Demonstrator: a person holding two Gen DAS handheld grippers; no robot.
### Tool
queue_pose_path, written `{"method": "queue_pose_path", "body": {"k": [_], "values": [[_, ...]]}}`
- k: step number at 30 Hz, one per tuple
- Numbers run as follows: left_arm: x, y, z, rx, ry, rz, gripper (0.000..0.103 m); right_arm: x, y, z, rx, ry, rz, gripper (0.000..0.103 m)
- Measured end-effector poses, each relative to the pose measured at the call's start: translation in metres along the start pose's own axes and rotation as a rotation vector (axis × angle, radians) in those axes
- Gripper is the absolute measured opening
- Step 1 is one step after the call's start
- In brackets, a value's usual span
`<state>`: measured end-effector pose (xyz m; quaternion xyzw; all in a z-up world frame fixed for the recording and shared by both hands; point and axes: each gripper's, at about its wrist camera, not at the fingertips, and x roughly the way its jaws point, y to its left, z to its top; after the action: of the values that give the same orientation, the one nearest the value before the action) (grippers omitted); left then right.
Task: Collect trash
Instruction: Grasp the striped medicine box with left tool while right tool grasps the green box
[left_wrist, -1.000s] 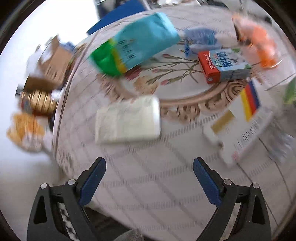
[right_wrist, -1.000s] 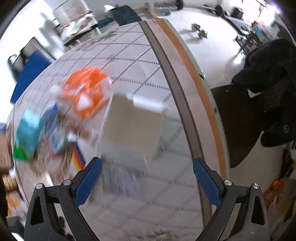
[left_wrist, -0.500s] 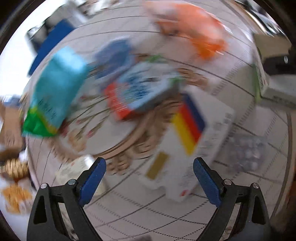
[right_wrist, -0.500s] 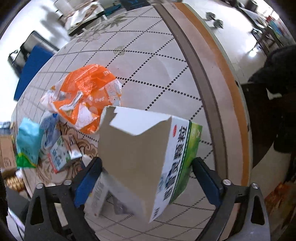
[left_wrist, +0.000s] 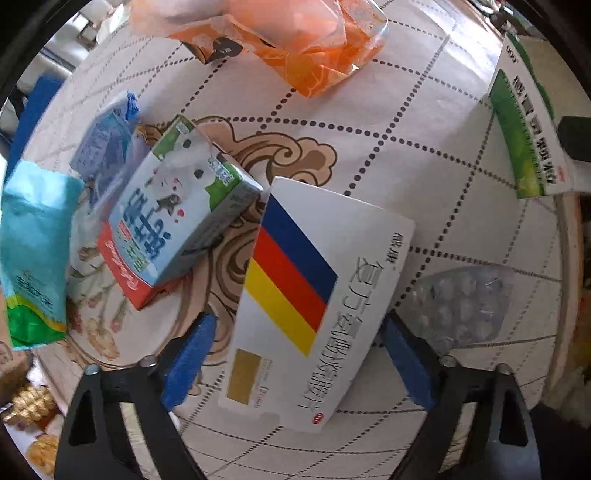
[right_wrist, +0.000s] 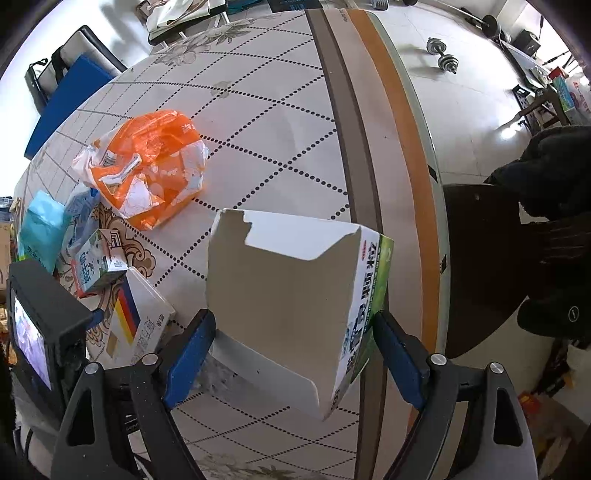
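A white medicine box (left_wrist: 317, 280) with blue, red and yellow stripes lies flat on the table. My left gripper (left_wrist: 297, 321) points down over its near half, one finger on each side. The jaws are closing and a gap shows at the left pad (left_wrist: 188, 354). A green and white carton (right_wrist: 291, 310) with a torn open top hangs tilted in my right gripper (right_wrist: 293, 319), whose pads press both its sides. The same carton (left_wrist: 524, 129) shows at the far right of the left wrist view.
An orange plastic bag (left_wrist: 303, 48), a small milk carton (left_wrist: 177, 214), a teal pouch (left_wrist: 33, 251), a blue wrapper (left_wrist: 107, 151) and a blister pack (left_wrist: 465, 306) lie around. The table edge (right_wrist: 388, 147) runs close on the right, with a dark chair (right_wrist: 517, 240) beyond.
My left gripper swept across the table from a pale packet to the striped box and sank toward it. The green and white carton came between my right gripper's jaws, which drew in onto it.
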<state>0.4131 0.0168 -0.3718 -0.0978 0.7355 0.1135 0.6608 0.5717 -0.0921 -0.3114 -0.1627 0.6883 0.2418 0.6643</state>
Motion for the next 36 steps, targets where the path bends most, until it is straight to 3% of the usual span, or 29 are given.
{"method": "queue_pose_path", "body": {"k": [1,5,8,13,17,20,24,28,36], "values": [[0.0,0.003,-0.001,-0.018,0.002,-0.028,0.078,0.0,0.0,0.001,0.003,-0.001,-0.002,0.09],[-0.003,0.016,-0.003,-0.099,-0.017,-0.037,0.078,0.0,0.003,0.007,0.011,-0.007,-0.016,0.09],[-0.005,0.04,-0.019,-0.258,-0.015,-0.034,0.078,0.001,0.007,0.01,0.021,-0.006,-0.023,0.091],[-0.003,0.067,-0.061,-0.63,-0.014,-0.074,0.078,0.008,0.01,0.017,0.04,-0.014,-0.046,0.099],[-0.001,0.071,-0.082,-0.77,-0.03,-0.095,0.078,0.015,0.014,0.019,0.046,-0.035,-0.069,0.103],[-0.003,0.068,-0.085,-0.786,-0.044,-0.083,0.078,0.013,0.021,0.016,-0.011,-0.06,-0.082,0.102],[-0.002,0.053,-0.098,-0.757,-0.057,-0.052,0.078,0.004,0.041,0.001,-0.174,-0.066,-0.11,0.09],[-0.005,0.042,-0.085,-0.749,-0.066,-0.035,0.078,0.003,0.056,-0.021,-0.325,-0.068,-0.161,0.09],[-0.005,0.042,-0.096,-0.751,-0.064,-0.041,0.078,0.017,0.045,-0.017,-0.256,-0.055,-0.161,0.093]]}}
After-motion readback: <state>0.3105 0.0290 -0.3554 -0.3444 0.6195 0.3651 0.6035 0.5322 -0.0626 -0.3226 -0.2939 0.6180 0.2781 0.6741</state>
